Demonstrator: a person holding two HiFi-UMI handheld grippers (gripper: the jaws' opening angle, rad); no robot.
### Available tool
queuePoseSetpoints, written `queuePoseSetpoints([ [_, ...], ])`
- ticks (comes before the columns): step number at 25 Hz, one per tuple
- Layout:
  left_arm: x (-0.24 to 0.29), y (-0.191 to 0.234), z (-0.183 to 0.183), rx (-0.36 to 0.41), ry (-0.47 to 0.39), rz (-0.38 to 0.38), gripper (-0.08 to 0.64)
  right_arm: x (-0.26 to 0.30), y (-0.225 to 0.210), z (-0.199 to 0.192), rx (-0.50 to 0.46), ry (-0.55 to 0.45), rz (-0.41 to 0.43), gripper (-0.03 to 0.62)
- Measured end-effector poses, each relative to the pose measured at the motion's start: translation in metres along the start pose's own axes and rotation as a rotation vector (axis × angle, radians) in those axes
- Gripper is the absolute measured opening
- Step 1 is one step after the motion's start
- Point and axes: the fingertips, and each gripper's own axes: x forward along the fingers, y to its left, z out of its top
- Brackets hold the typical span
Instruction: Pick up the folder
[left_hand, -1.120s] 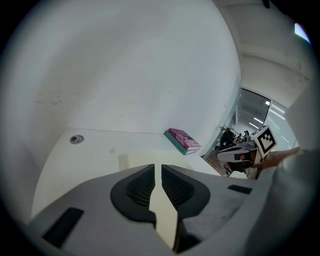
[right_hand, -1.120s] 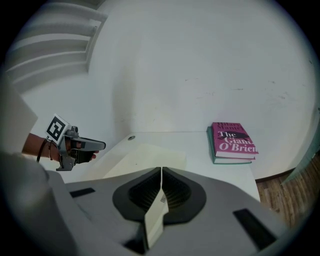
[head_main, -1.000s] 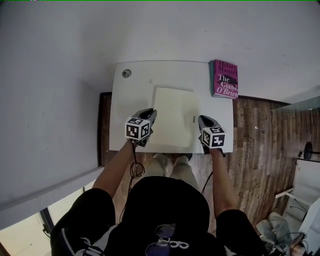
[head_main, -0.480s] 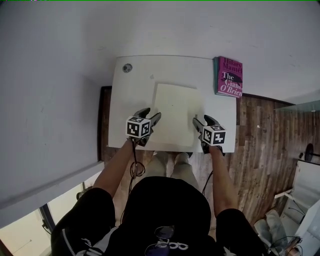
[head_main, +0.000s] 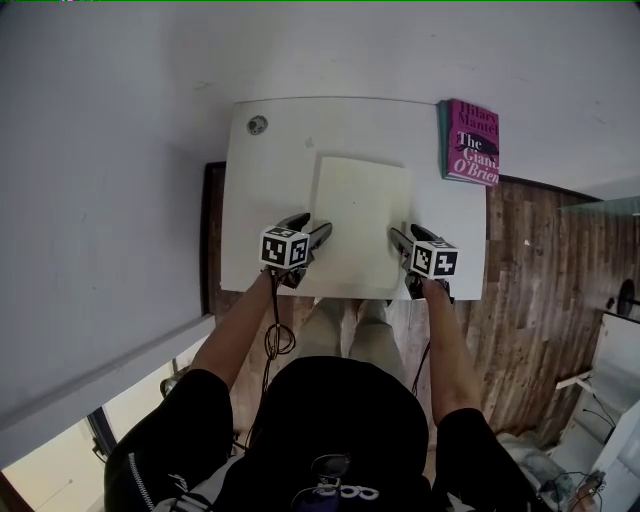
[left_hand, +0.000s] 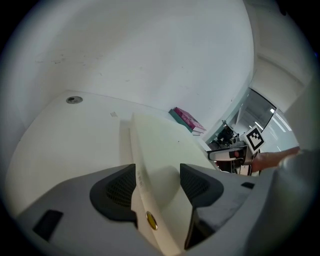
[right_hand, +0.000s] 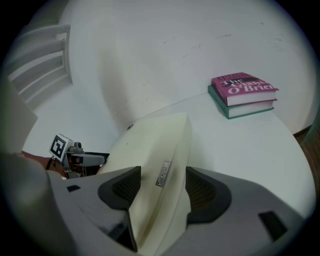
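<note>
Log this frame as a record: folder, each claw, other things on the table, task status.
folder: cream, lying on the white table near its front edge
left claw: open, jaws just opened; folder's left edge between them, unclamped
right claw: open, jaws just opened; folder's right edge between them, unclamped
other items: two stacked books, pink on top, far right corner; round grommet, far left corner
task status: folder not yet lifted

We read "Hilary Mantel" and "The Giant O'Brien" on the cover of the pink book (head_main: 470, 141) at the upper right of the head view. On the folder (right_hand: 150, 145), a small metal plate (right_hand: 162, 174) carries print too small for us to read.
</note>
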Motion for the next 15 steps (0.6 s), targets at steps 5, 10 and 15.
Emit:
queuePoseSetpoints([
  [5, 0.0051, 0.0011, -0.0045, -0.032, 0.003, -0.021, 0.261, 0.0081, -0.0031, -0.0056, 0.072, 0.002, 0.033, 0.275],
  [10, 0.0068, 0.0017, -0.0054, -0.051, 0.007, -0.036, 0.261, 0.0093, -0.0029, -0.0082, 0.103, 0.006, 0.040, 0.268],
  [15, 0.0073, 0.0025, -0.0060, -0.040, 0.011, -0.031, 0.261, 0.0113, -0.0031, -0.0088, 0.101, -0.004, 0.051, 0.265],
])
